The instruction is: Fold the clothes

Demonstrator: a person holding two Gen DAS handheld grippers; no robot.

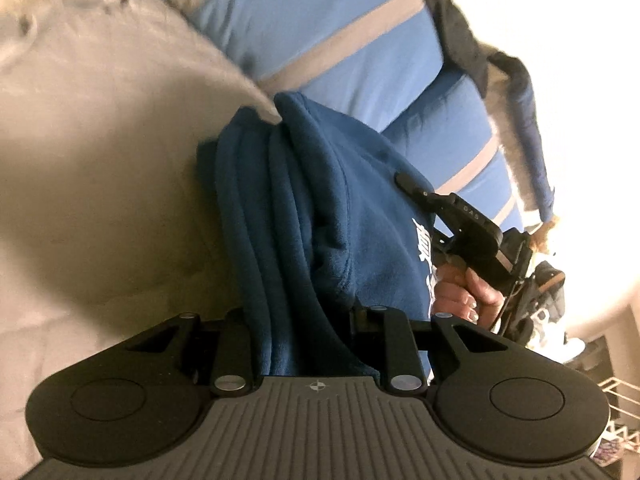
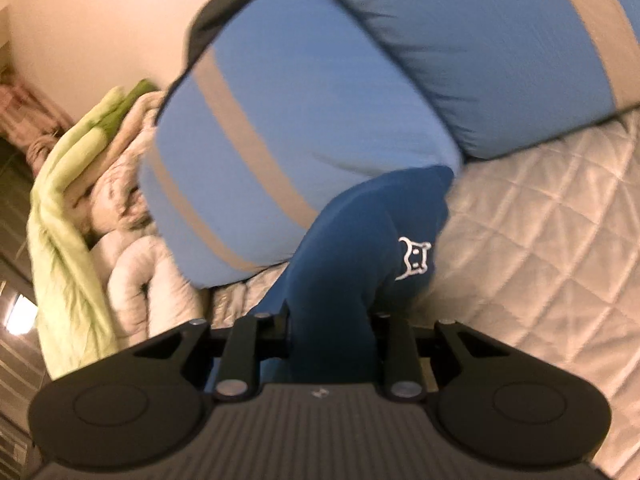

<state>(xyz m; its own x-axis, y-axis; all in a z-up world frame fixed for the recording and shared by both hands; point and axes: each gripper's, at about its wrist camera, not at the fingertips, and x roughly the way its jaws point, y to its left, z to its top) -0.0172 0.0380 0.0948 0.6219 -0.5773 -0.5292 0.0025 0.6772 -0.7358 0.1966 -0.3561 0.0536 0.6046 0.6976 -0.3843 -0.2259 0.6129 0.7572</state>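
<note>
Two grippers, one dark blue fleece garment, and it hangs between them: that is what your next move turns on.

In the left wrist view, your left gripper [image 1: 316,344] is clamped on a bunched fold of the blue garment [image 1: 304,208]. The cloth rises straight out from between the jaws and runs away from you in long ridges, so its long axis lies along the line the gripper points. To the right, your right gripper [image 1: 448,204] bites the same garment near its white print, with your hand [image 1: 468,296] on the grip below it. The two grippers sit near each other, neither clearly nearer the cloth, since both already have it. A grey bed cover [image 1: 80,184] lies to the left, and a big blue pillow with grey stripes [image 1: 320,28] lies beyond.

In the right wrist view, your right gripper [image 2: 330,340] is likewise closed on the garment [image 2: 360,248], which climbs forward from the jaws toward the pillow [image 2: 288,120], clear of the quilted bed [image 2: 540,240]. A heap of pale green and cream bedding [image 2: 80,200] sits off to the left.

I judge the garment is lifted but still bunched; you likely need to draw your hands apart to spread it.
</note>
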